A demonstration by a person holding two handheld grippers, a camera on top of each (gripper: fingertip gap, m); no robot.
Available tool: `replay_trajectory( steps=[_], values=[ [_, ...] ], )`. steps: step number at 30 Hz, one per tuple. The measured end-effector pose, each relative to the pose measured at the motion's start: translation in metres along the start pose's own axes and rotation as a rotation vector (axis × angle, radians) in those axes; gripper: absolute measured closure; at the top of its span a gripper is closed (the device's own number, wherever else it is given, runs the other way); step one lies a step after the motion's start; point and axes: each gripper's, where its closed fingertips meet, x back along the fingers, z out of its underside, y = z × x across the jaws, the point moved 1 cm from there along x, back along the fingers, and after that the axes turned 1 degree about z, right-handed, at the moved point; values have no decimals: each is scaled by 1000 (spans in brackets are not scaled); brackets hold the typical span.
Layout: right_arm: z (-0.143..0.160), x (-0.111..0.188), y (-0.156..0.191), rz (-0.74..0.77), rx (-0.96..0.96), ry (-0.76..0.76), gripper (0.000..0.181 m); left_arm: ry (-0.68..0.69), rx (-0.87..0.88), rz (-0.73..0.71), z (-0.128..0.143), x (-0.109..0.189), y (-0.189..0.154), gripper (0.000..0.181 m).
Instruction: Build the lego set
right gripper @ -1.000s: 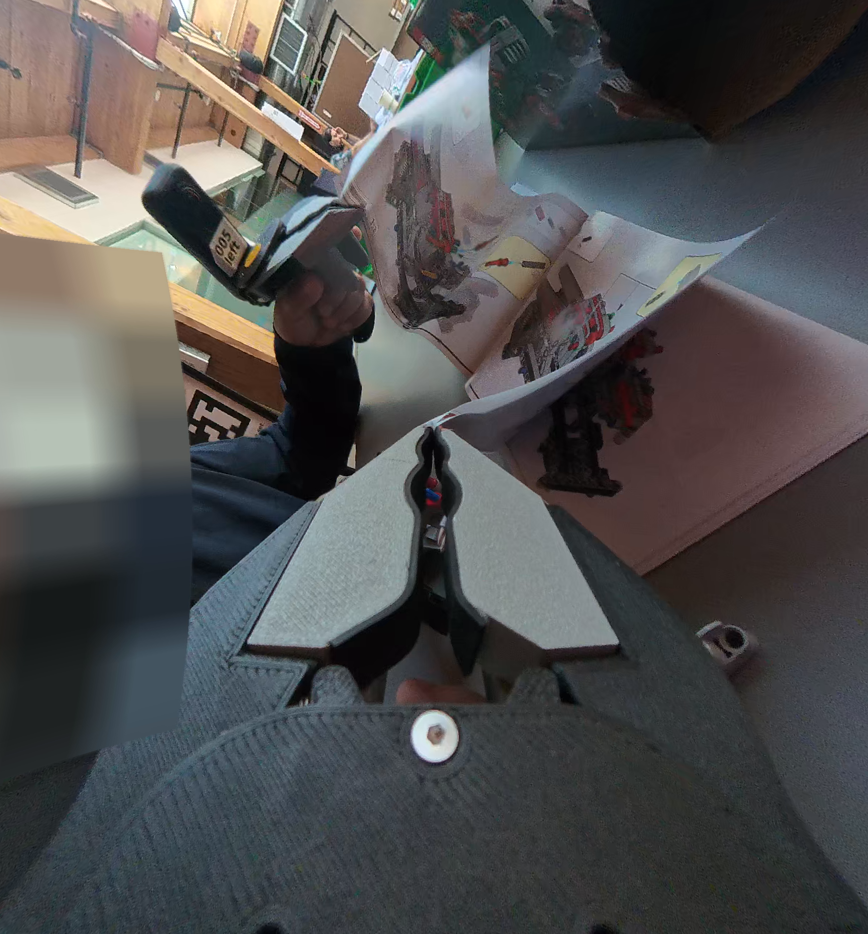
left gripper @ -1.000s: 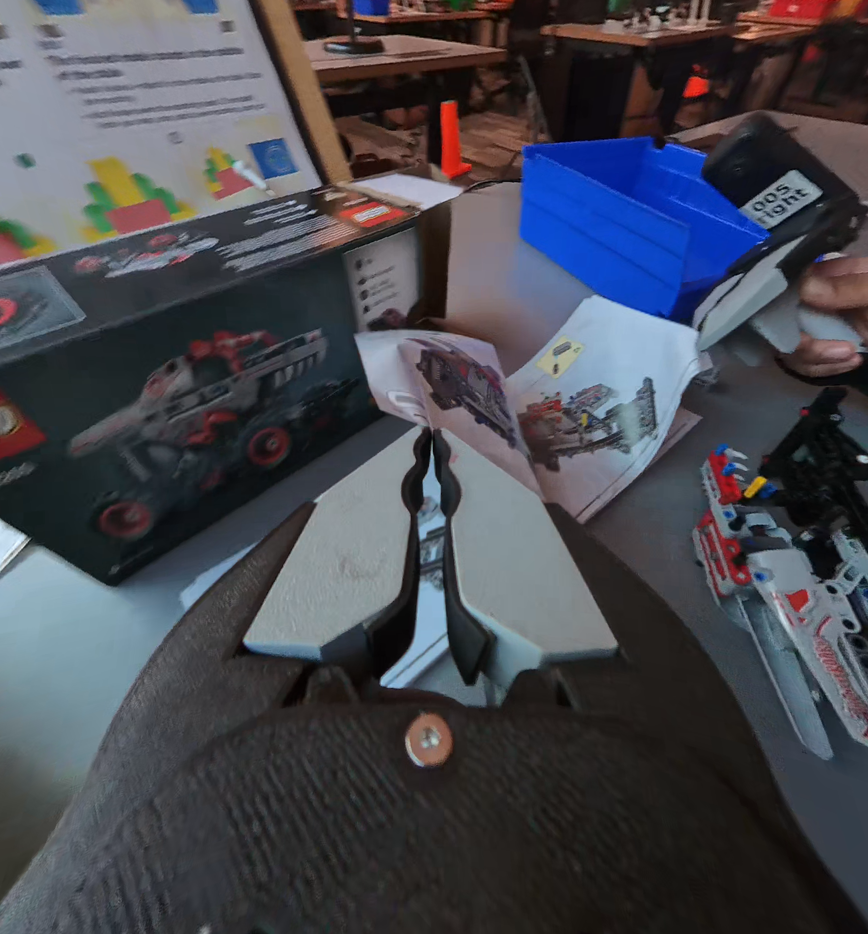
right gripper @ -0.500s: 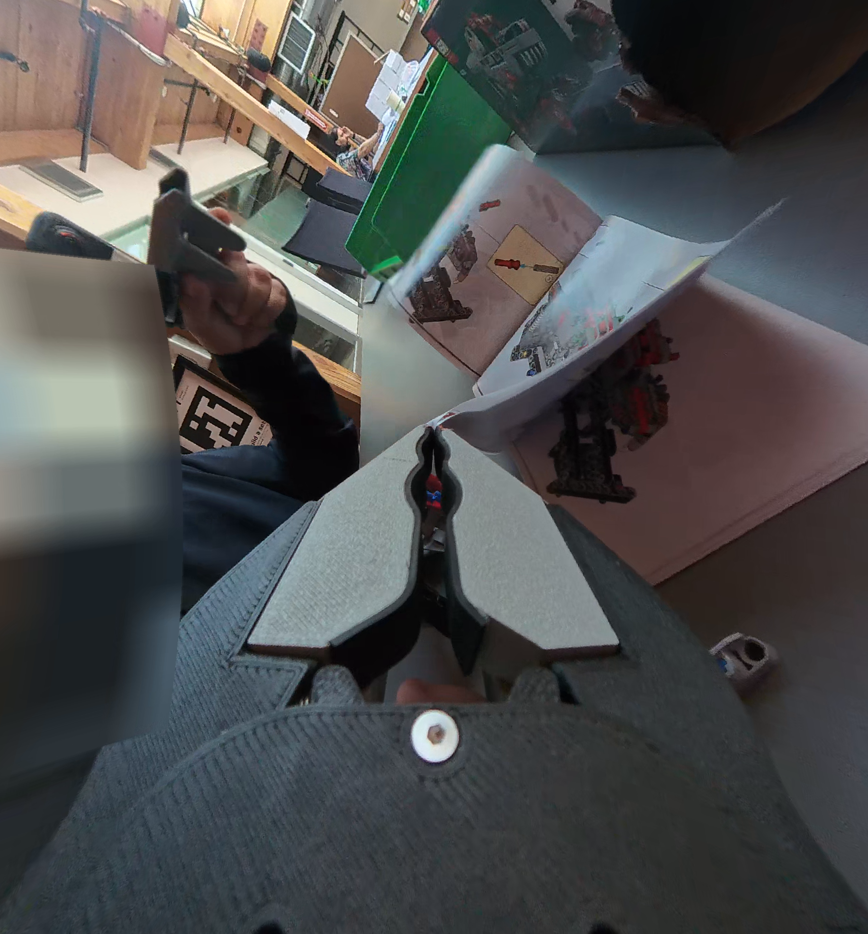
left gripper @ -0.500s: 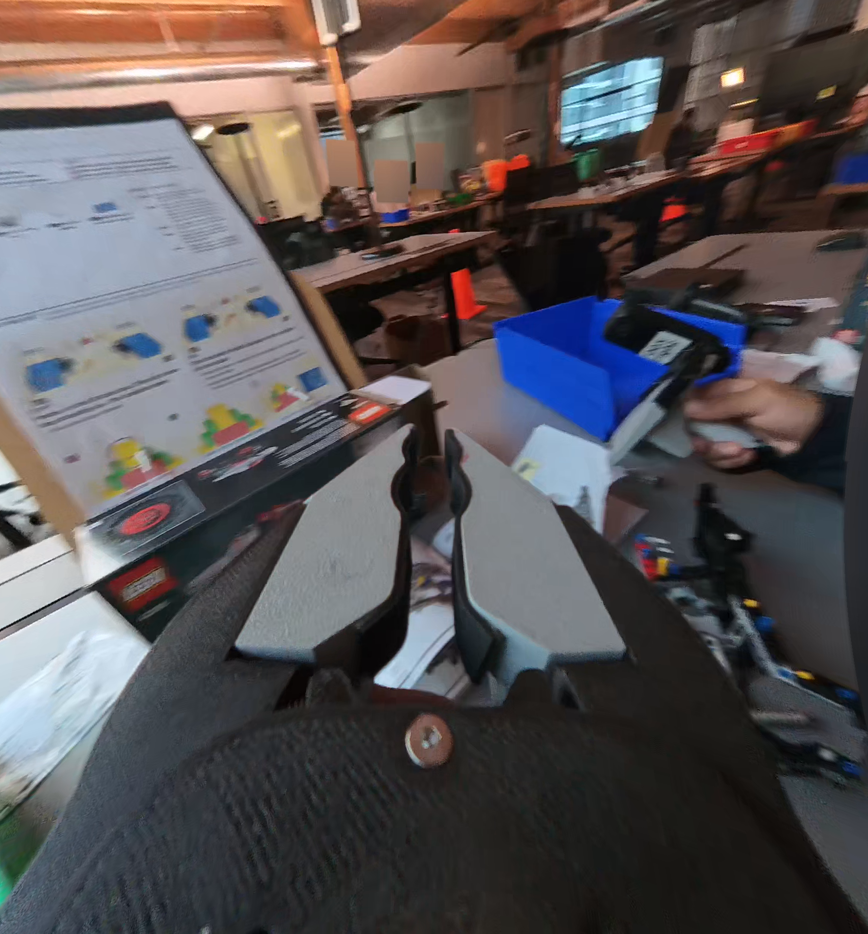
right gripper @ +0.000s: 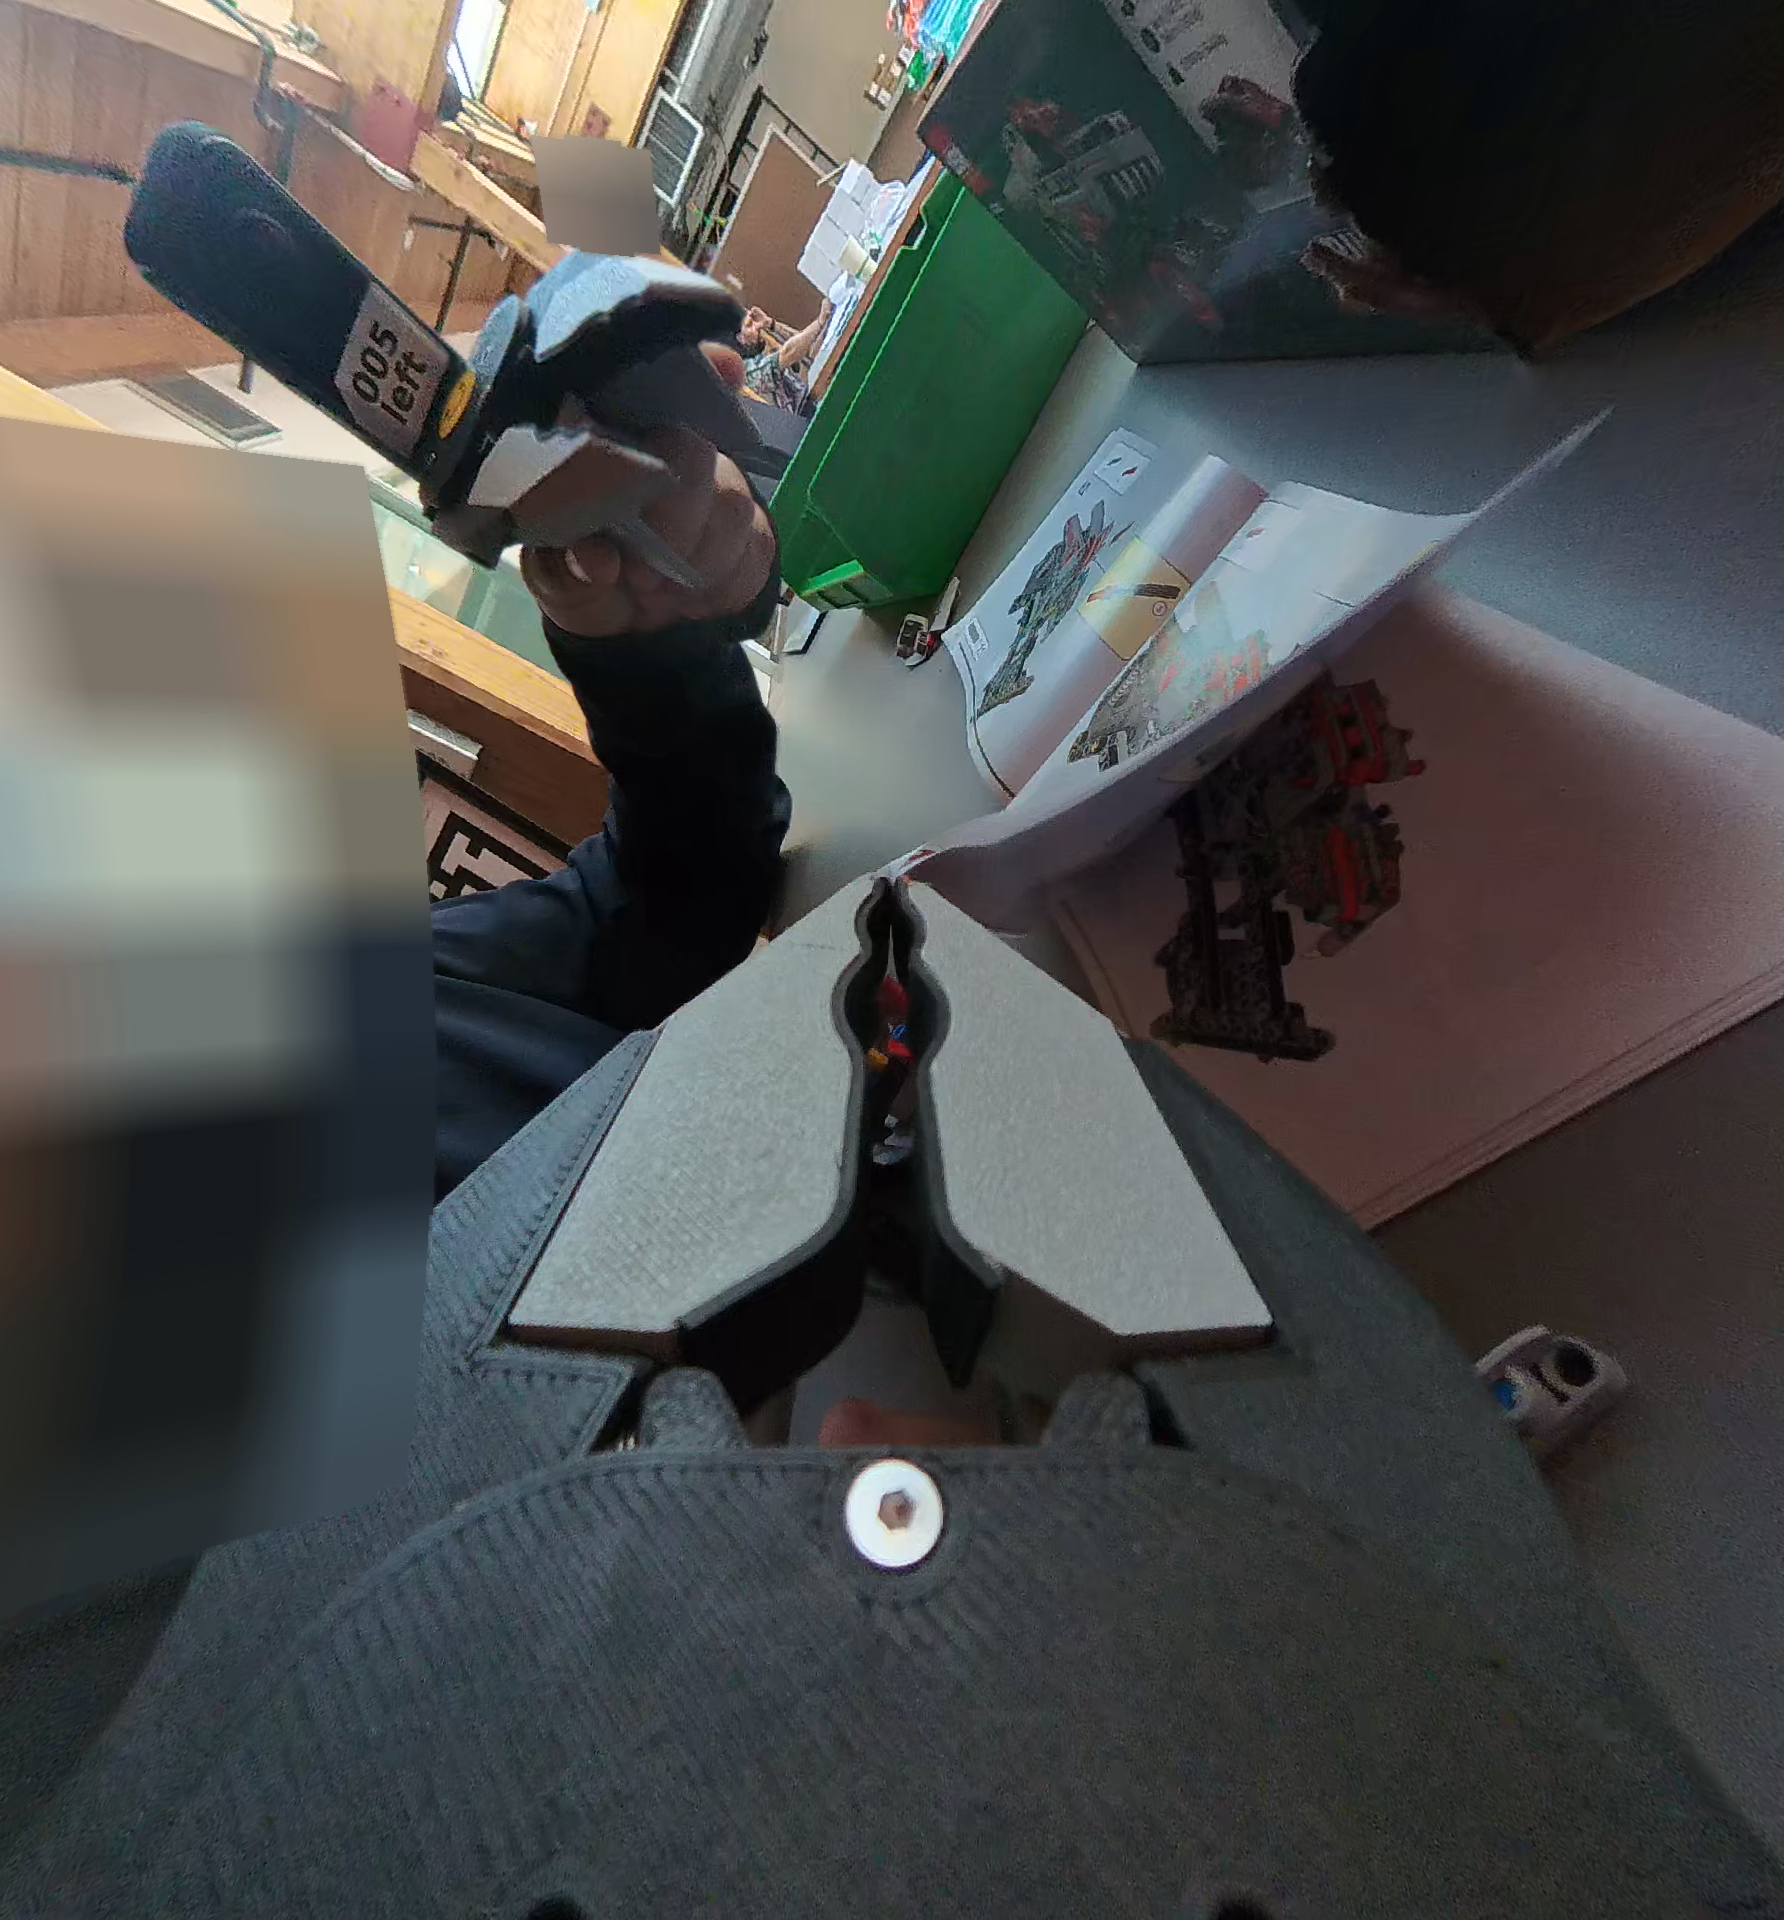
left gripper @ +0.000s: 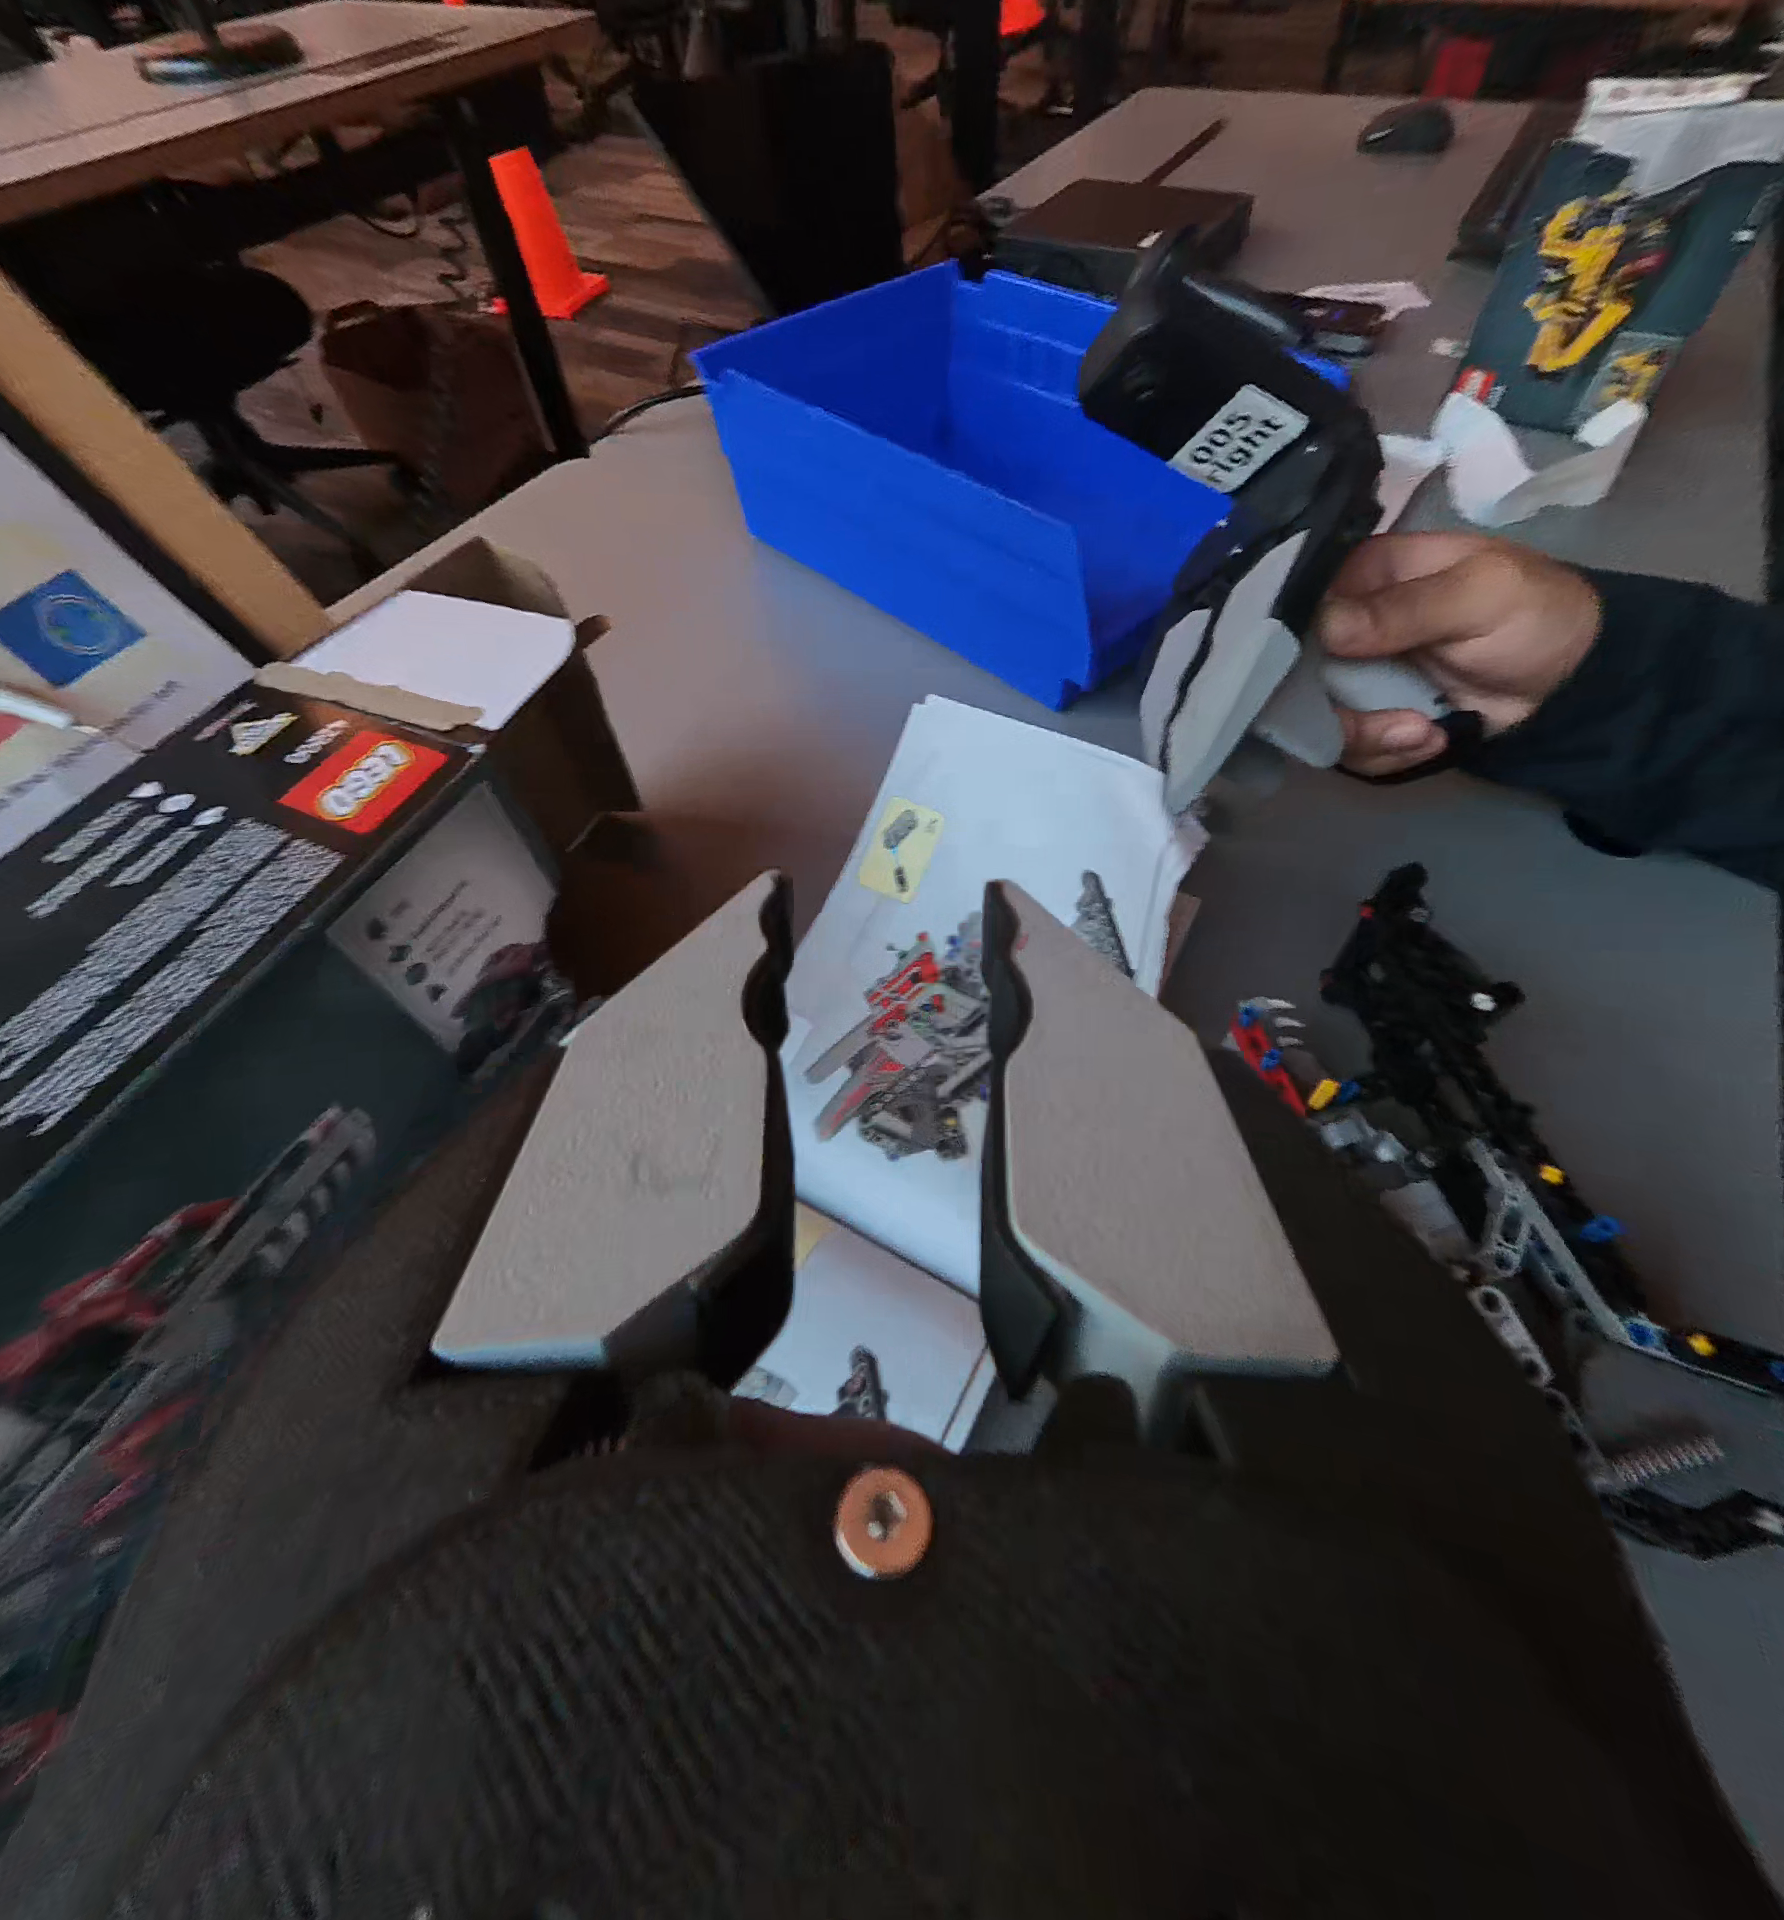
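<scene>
The instruction booklet lies open on the grey table. My left gripper is open and empty, hovering above its pictured page. My right gripper is shut on the corner of a booklet page and holds that page lifted; in the left wrist view it pinches the booklet's far right corner. The partly built black, grey and red lego model lies right of the booklet. In the right wrist view my left gripper is held up in the air.
The dark lego box stands at the left, its end flap open. A blue bin sits behind the booklet. A small grey lego piece lies loose on the table. A green bin stands beyond the booklet. Spacing between my two grippers at the tips: around 12 cm. The small grey lego piece is closer to my right gripper, around 12 cm from its tips; the left tips are 25 cm off.
My left gripper has opened, after swinging up and back down over the booklet. The page it had raised now lies flat. My right gripper stays shut on its page corner.
</scene>
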Motion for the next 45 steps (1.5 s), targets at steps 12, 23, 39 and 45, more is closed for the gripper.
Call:
replay_trajectory(
  steps=[12,23,39,45],
  values=[
    [1,-1,-7,3,-23,2,181,145,-105,70,18,-44,4,146],
    [5,-6,-12,4,-21,23,181,85,-122,28,-6,-21,29,145],
    [-1,-2,-8,-6,-10,-16,181,117,-126,52,1,-24,24,144],
    [-6,2,-12,2,-26,-50,181,128,-110,69,5,-29,22,144]
  ],
)
